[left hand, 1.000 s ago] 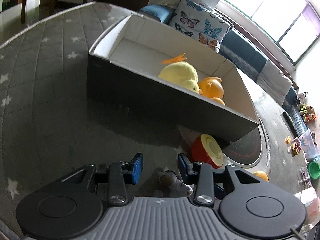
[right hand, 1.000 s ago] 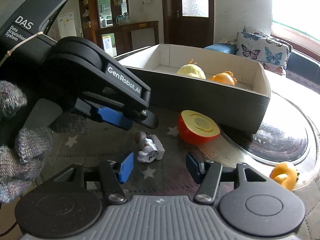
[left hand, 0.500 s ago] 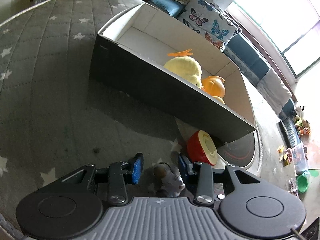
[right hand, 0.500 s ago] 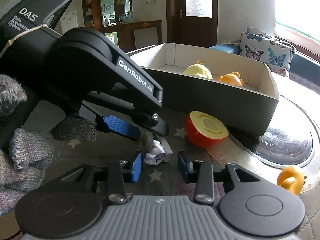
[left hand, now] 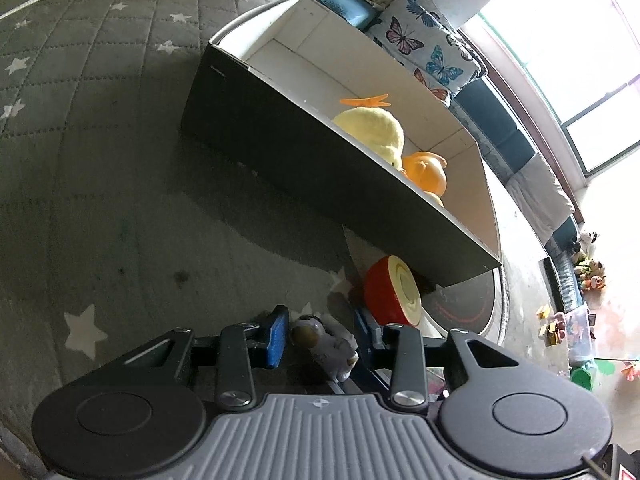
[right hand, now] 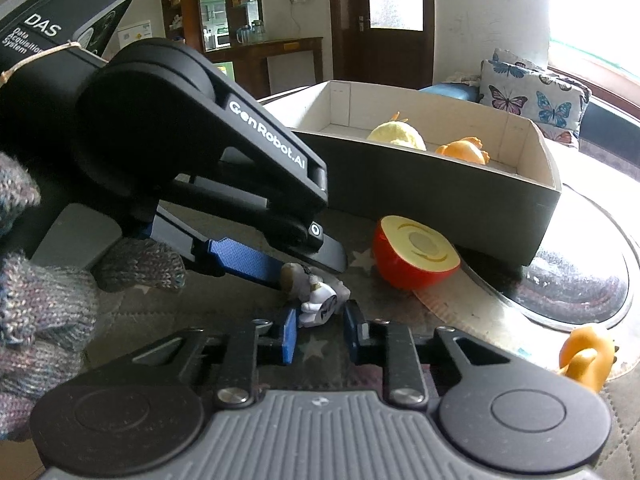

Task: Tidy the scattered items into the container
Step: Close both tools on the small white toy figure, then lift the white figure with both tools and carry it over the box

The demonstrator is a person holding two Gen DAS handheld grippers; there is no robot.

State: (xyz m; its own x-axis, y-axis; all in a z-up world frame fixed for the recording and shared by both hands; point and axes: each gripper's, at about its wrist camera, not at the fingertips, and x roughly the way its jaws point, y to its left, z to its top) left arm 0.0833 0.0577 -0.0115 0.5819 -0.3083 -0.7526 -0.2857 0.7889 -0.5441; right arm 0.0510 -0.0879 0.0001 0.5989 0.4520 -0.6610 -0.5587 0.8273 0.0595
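A small white astronaut figure lies on the grey star mat, between the fingers of my open left gripper. In the right wrist view the figure lies just ahead of my open right gripper, whose fingers stand close together around its near end. The left gripper reaches in from the left there. A dark box with white inside holds a yellow plush and an orange toy. A red half-apple toy lies against the box wall.
A small orange duck sits on the mat at the right. A round dark glass plate lies under the box's right end. A butterfly cushion and sofa stand behind. Small toys litter the floor.
Both grippers moved in on the astronaut figure. The right gripper's fingers narrowed and now flank the figure's near end. The left gripper lowered so the figure lies between its fingers.
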